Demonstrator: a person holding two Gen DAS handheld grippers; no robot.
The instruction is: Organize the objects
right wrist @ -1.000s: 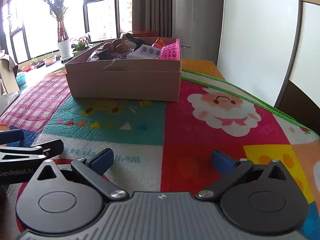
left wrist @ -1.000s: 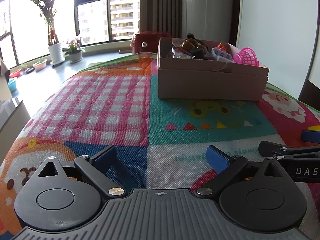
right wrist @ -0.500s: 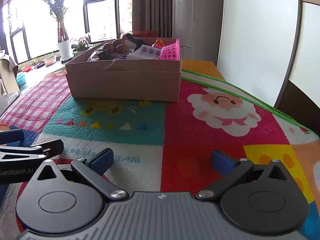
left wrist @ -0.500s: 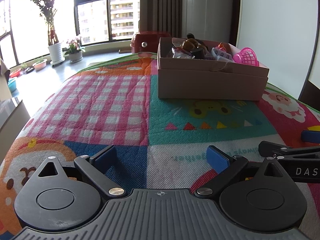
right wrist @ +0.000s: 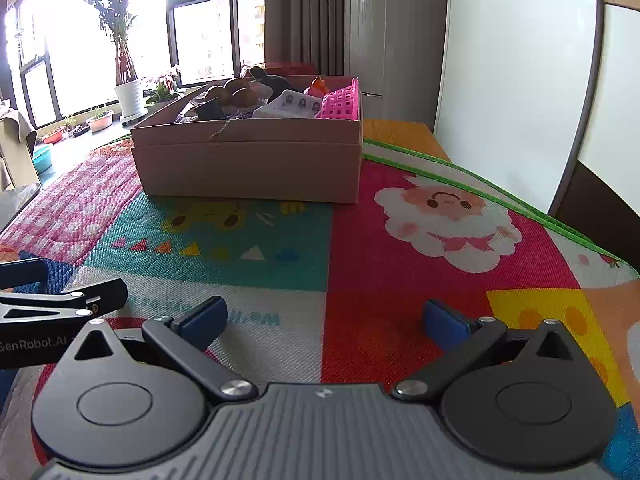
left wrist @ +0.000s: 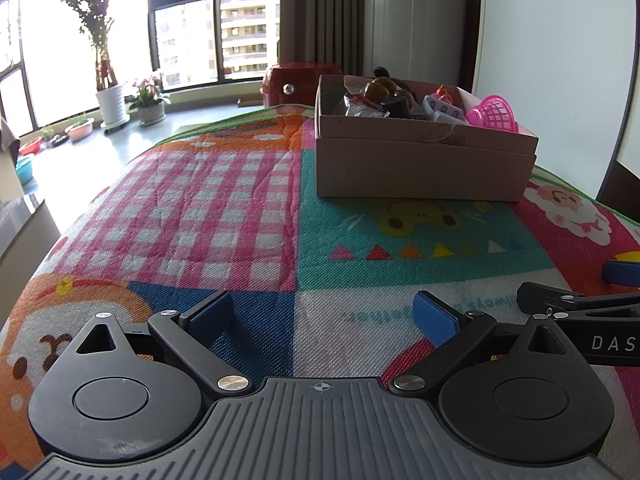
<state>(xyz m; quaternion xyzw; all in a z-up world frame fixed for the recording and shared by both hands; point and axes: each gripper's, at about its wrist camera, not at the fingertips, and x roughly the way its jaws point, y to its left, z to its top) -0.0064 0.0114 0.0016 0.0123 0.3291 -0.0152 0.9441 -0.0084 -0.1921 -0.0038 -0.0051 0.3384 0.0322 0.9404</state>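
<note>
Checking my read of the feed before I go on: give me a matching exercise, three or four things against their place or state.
Things:
1. pink basket
2. cardboard box
3. left gripper
4. potted plant

Place or state:
A. on the windowsill
B. open, holding nothing
C. inside the box, at its right end
D. standing on the play mat

Pairs: 1-C, 2-D, 3-B, 4-A

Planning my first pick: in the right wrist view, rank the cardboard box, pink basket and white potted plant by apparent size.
1. cardboard box
2. white potted plant, though it stands much farther off
3. pink basket, partly sunk in the box
</note>
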